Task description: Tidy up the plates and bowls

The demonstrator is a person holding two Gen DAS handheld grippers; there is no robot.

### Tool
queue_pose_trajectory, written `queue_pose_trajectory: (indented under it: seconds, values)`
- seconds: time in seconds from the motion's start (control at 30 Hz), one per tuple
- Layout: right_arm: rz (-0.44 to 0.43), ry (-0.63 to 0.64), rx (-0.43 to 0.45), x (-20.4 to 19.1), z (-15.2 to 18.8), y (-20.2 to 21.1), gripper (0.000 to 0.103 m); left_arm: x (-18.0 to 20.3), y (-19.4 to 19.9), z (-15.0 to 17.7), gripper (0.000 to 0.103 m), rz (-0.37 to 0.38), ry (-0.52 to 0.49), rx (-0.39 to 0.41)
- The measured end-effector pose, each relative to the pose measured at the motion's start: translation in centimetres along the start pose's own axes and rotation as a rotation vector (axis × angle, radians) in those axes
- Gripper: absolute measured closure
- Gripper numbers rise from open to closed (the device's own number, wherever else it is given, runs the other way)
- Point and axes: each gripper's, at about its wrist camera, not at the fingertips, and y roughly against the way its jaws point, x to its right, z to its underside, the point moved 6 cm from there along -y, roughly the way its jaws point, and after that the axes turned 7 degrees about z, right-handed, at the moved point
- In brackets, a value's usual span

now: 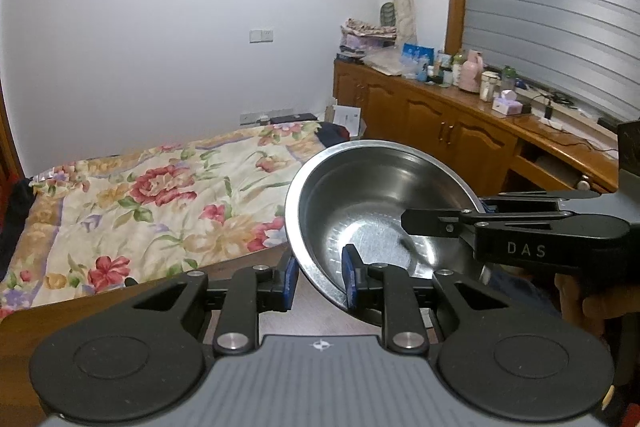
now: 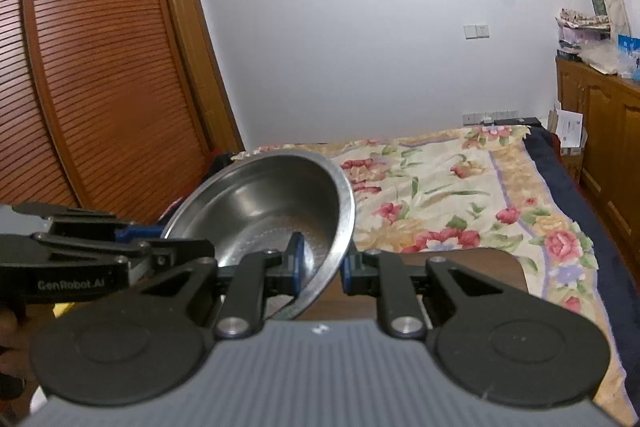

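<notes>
A large steel bowl (image 1: 372, 203) is held up in the air, tilted, above a dark wooden table (image 1: 256, 259). My left gripper (image 1: 320, 281) has its blue pads on either side of the bowl's near rim and is shut on it. My right gripper (image 1: 444, 223) comes in from the right and is shut on the opposite rim. In the right wrist view the same bowl (image 2: 272, 207) sits between my right gripper's pads (image 2: 320, 269), and my left gripper (image 2: 132, 239) grips the rim at the left.
A bed with a flowered quilt (image 1: 160, 203) lies behind the table. A wooden cabinet run (image 1: 440, 123) with bottles and clutter stands at the right. A louvred wardrobe (image 2: 92, 67) stands at the left in the right wrist view.
</notes>
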Motion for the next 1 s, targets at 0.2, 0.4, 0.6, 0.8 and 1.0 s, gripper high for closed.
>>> queue_pose_trajectory:
  seconds: [0.2,0.4,0.6,0.8,1.0]
  values:
    - [0.0,0.032,0.001,-1.0,0.7,2.5,0.083,1.4,2.5,1.3,0.077,0.01,-0.005,0.01]
    - [-0.003,0.053,0.0,-1.8,1.5,4.7,0.083,2.7,4.5,2.4,0.077,0.005,-0.016,0.011]
    - [-0.014,0.063,-0.006,-2.2,2.4,6.5,0.083,3.7,6.4,4.0,0.077,0.007,0.004,0.026]
    - [-0.038,0.056,-0.021,-2.4,3.8,7.7,0.083,4.3,7.4,5.8,0.077,0.026,0.04,0.02]
    - [-0.045,0.082,-0.048,-3.0,6.0,8.9,0.083,5.3,7.9,7.9,0.077,0.033,0.033,-0.012]
